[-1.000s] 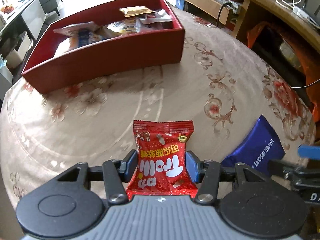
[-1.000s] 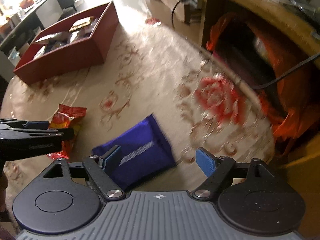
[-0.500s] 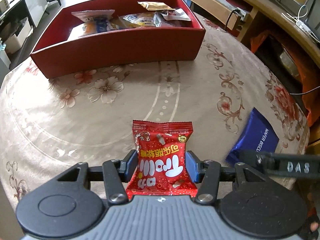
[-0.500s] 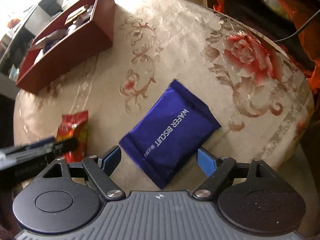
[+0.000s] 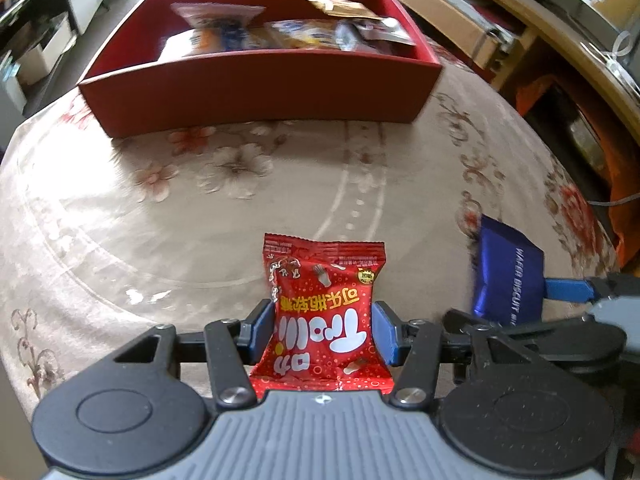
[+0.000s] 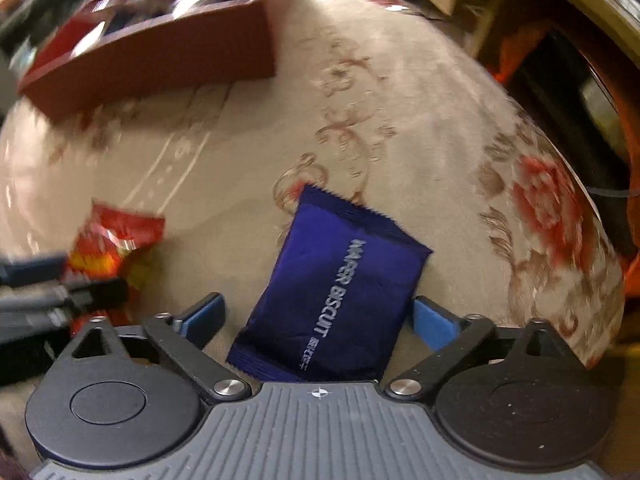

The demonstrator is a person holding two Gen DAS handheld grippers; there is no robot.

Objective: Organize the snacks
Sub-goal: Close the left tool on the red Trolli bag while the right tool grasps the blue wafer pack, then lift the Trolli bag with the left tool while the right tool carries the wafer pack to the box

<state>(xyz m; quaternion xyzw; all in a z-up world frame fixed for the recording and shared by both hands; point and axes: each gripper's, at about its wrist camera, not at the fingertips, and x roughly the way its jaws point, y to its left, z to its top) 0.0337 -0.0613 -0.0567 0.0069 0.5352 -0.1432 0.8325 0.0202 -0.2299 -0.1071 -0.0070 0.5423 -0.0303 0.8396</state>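
My left gripper is shut on a red candy packet, its blue pads pressing both sides, held just over the cloth. The red box with several snacks inside stands ahead of it at the table's far side. A blue wafer biscuit packet lies flat on the table between the fingers of my right gripper, whose jaws are opening wide. The left pad stands clear of the packet; the right pad is at its edge. In the right wrist view the red packet and left gripper show at left.
A round table under a beige floral cloth curves away at right. Beyond that edge are a wooden shelf unit, an orange bag and a cable. The red box takes up the far side.
My right gripper came down over the blue packet and its jaws spread until they straddle it. My left gripper, still holding the red packet, shifted so the red box sits more centred ahead.
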